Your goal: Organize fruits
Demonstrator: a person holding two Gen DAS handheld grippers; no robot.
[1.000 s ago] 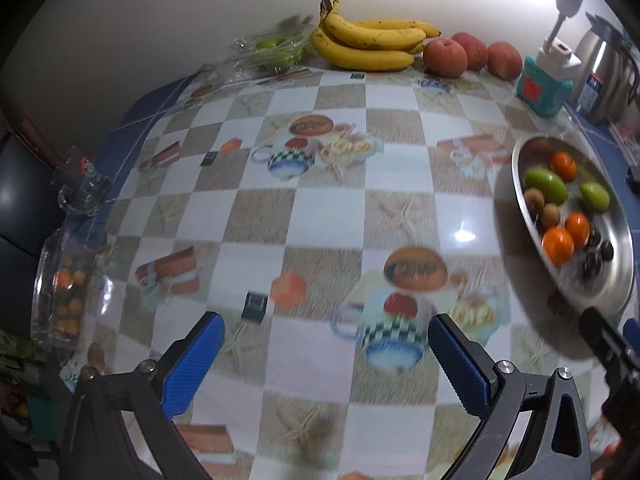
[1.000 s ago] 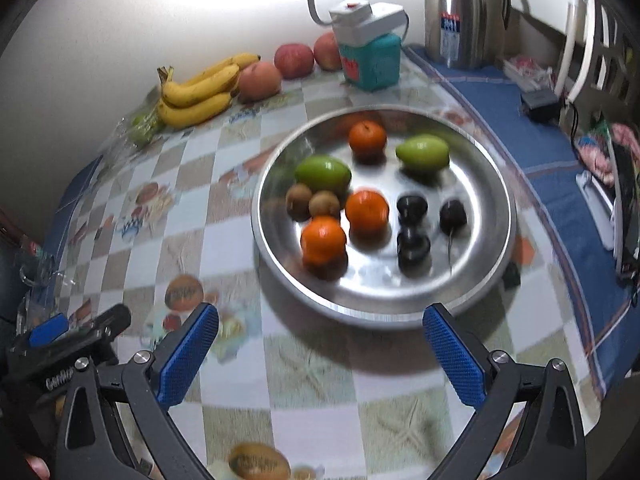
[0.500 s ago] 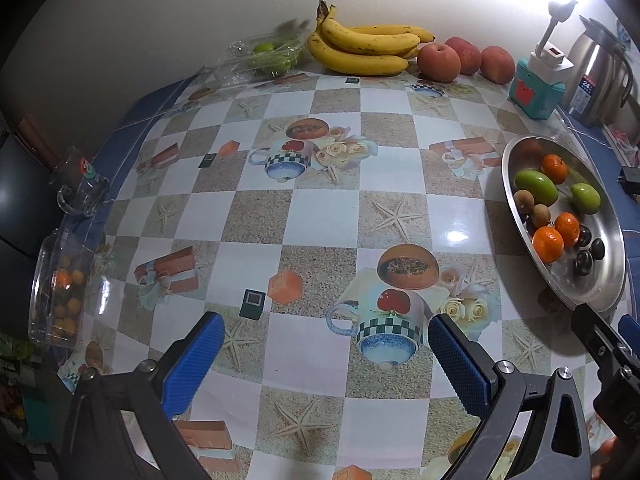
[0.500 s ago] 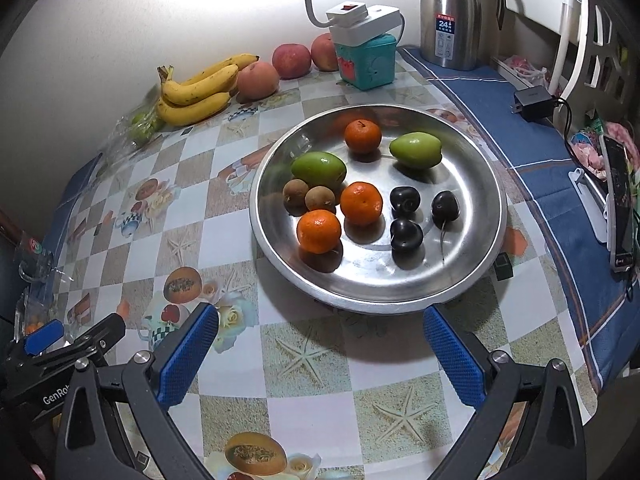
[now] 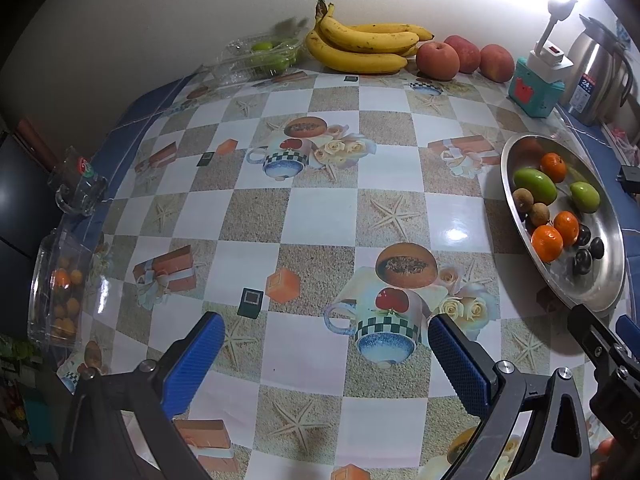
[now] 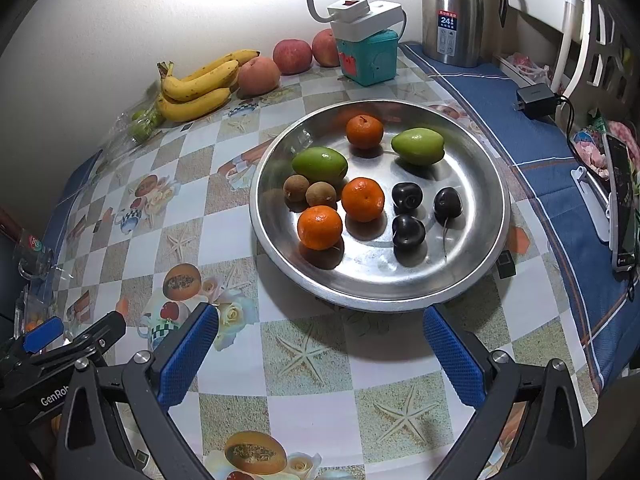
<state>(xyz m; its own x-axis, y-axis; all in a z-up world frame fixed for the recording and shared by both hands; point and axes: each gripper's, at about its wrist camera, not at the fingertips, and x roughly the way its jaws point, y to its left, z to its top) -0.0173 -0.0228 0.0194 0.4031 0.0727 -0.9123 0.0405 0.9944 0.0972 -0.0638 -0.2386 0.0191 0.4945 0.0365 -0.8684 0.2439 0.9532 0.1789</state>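
Left gripper: black angular frame, two blue fingers with ribbed pads, silver screws at the pivots. Right gripper: same black frame, blue textured fingers, silver screws.

Both grippers have drawn back and risen from the table. In the right wrist view the plate now sits farther ahead of the right gripper, with more cloth showing before its near rim. In the left wrist view the bananas lie farther from the left gripper, and the plate has slid inward from the right edge.
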